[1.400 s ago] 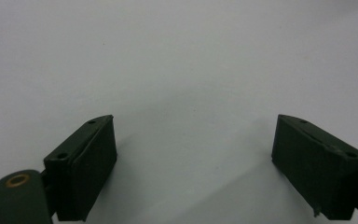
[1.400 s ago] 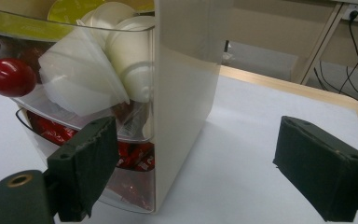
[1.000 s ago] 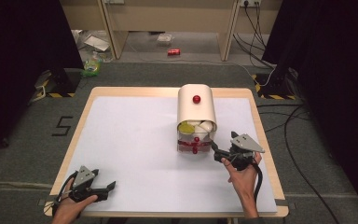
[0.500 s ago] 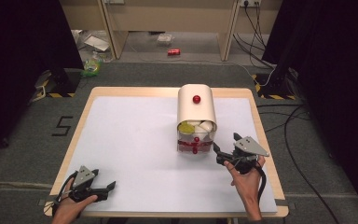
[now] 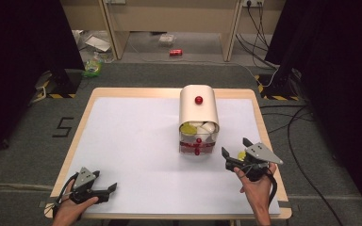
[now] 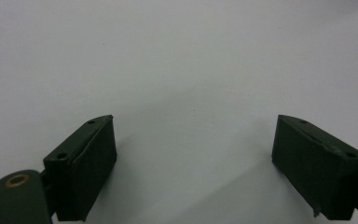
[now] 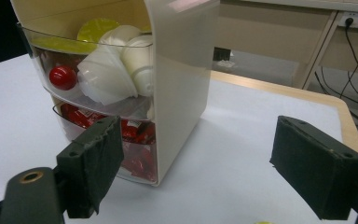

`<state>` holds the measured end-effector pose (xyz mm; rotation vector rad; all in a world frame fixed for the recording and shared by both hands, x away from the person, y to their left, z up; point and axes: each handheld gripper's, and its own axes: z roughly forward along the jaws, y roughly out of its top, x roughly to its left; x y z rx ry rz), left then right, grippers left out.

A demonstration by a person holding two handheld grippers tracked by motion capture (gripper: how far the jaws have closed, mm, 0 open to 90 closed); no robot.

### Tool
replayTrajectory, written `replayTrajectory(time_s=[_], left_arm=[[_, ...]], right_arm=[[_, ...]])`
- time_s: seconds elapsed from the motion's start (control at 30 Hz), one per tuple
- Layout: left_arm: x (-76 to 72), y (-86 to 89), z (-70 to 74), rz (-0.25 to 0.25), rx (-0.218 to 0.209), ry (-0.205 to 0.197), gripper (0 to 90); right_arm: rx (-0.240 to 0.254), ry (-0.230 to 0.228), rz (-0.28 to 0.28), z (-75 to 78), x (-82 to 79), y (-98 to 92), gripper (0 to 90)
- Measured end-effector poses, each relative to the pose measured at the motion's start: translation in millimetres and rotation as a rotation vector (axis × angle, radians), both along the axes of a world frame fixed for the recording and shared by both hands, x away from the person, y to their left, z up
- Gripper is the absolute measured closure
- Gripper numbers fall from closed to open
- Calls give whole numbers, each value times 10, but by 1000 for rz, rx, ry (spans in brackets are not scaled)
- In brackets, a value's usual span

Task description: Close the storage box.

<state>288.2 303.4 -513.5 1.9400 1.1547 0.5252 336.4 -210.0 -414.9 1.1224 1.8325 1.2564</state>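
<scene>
Now the drawer box sits just ahead-left of the spread right gripper; maybe capsules inside; white table, dark room.

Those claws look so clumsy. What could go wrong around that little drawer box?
The right gripper is open beside the drawer box; a careless swing might shove it. The clear drawers are crammed with pods, so a hard tug on a red knob might spill them. A small yellow piece near that gripper could get knocked.
</scene>
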Motion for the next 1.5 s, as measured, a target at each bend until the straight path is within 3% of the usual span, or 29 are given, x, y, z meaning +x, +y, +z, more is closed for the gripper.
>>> replayTrajectory(time_s=[0.13,1.5], left_arm=[[0,0,0,0,0,0,131],[0,1,0,0,-2,0,130]], right_arm=[[18,1,-8,2,-39,-34,171],[18,22,-42,-97,-378,-292,171]])
